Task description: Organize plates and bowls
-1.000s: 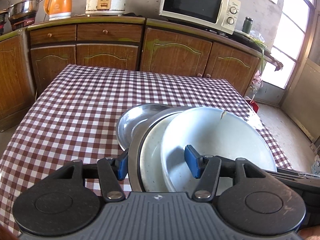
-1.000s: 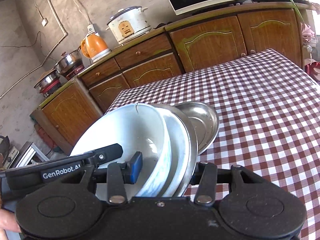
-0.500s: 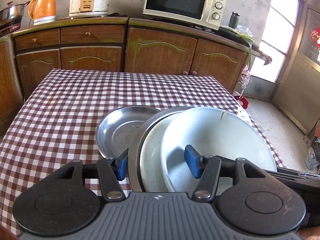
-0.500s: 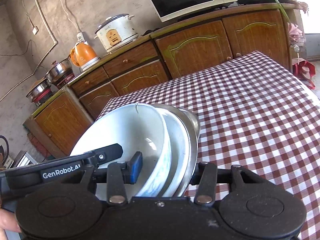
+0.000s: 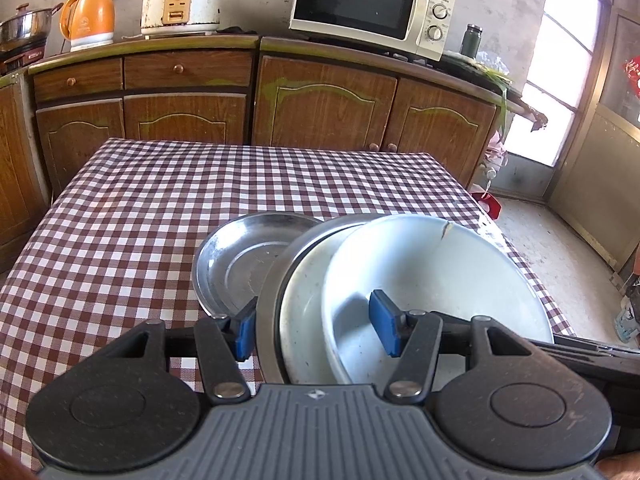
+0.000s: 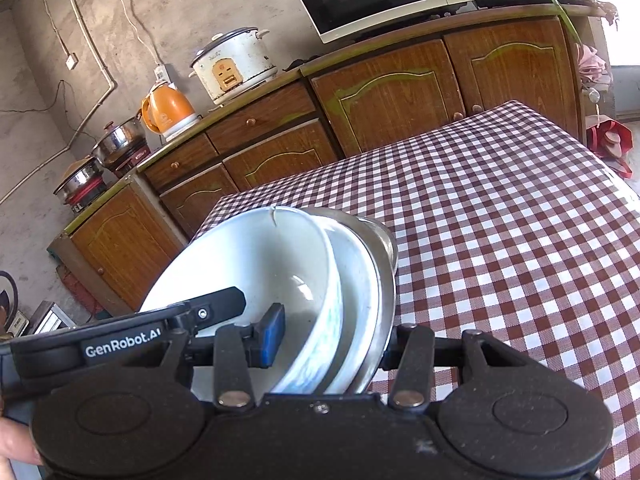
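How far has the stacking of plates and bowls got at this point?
Mostly done: the white bowl, the white plate and a metal plate are nested as one stack. In hand: the left gripper and right gripper both clamp that stack's rim, tilted above the checked table. Left: the loose metal dish beside it, apparently on the table, and setting the stack down.

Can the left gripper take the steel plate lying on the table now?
Probably not: the left gripper is shut on the stack of bowls, which covers the steel plate's near side.
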Demonstrator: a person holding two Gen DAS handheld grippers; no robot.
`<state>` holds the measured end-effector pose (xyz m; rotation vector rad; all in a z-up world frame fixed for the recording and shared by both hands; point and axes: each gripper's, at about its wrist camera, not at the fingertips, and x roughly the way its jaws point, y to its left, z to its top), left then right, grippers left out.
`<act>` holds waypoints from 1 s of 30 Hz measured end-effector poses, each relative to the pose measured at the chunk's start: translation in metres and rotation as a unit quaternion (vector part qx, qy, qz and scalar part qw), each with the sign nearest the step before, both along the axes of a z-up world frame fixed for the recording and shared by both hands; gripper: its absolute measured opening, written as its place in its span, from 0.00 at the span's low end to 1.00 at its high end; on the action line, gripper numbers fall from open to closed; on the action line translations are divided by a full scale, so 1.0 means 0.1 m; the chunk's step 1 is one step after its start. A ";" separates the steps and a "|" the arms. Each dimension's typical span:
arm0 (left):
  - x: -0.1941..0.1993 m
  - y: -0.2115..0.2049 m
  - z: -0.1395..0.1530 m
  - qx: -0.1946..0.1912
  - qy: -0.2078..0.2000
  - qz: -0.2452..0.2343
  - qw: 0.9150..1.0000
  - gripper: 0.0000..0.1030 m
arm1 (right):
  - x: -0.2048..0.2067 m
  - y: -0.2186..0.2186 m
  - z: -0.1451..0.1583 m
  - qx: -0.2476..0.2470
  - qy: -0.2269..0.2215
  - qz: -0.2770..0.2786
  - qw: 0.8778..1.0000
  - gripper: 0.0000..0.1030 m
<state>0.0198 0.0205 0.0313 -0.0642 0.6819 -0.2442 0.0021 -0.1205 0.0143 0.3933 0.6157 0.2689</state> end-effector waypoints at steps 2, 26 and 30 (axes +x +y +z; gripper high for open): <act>0.00 0.01 0.01 -0.001 -0.001 0.002 1.000 0.56 | 0.02 0.01 0.01 -0.001 -0.001 0.002 1.000 0.53; 0.08 0.06 0.14 0.002 -0.017 0.014 1.000 0.56 | 0.31 0.03 0.13 -0.004 -0.015 0.026 1.000 0.53; 0.12 0.06 0.15 0.004 -0.019 0.013 1.000 0.56 | 0.36 0.01 0.15 -0.001 -0.015 0.028 1.000 0.53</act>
